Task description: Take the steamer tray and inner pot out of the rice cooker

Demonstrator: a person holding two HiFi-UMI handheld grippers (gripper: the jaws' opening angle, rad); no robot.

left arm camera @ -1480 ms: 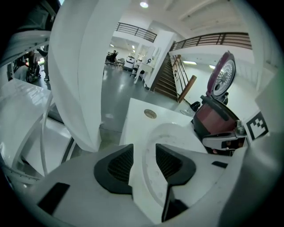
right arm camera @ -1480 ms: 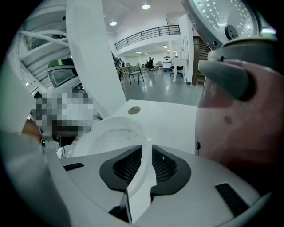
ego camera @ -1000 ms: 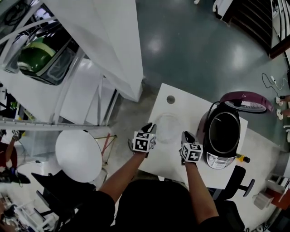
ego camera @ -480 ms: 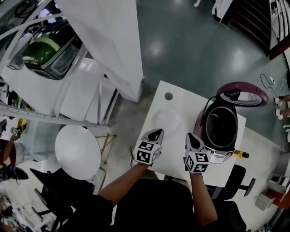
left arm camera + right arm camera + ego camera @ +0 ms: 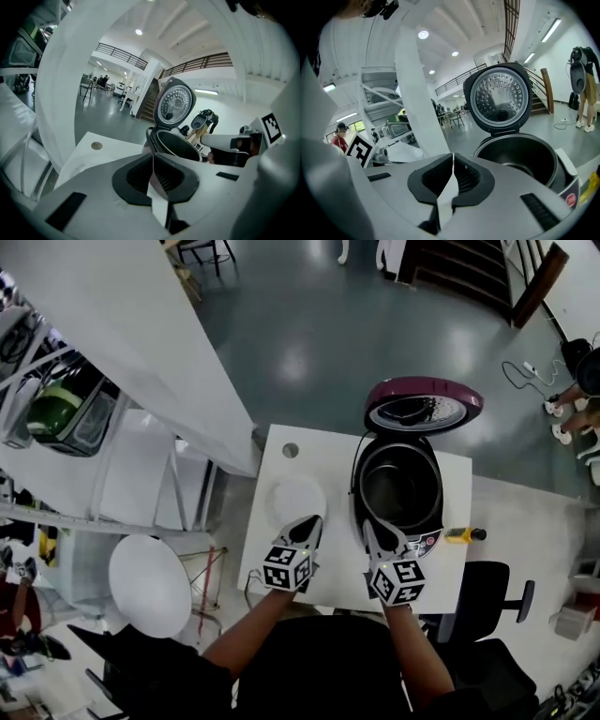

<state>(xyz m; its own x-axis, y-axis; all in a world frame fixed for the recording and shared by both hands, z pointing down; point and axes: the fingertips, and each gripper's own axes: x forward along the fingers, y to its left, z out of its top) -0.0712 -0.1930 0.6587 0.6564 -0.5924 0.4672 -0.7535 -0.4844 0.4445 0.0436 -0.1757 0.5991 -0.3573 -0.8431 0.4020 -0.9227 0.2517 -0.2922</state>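
Head view: your left tool [image 5: 310, 521] and right tool [image 5: 368, 525] are both pinched shut, carrying nothing. The steamer tray [image 5: 298, 498] lies on the table [image 5: 323, 460] just ahead of the left tool, seemingly already out; the inner pot [image 5: 401, 491] waits in the open rice cooker [image 5: 429, 542] ahead of the right.

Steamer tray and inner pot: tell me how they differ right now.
The steamer tray lies out on the white table, beside the rice cooker; the inner pot sits inside the cooker. The steamer tray is pale and nearly blends with the table; the inner pot is dark. The tray looks shallow, the pot deep. Both are round, and neither is held.
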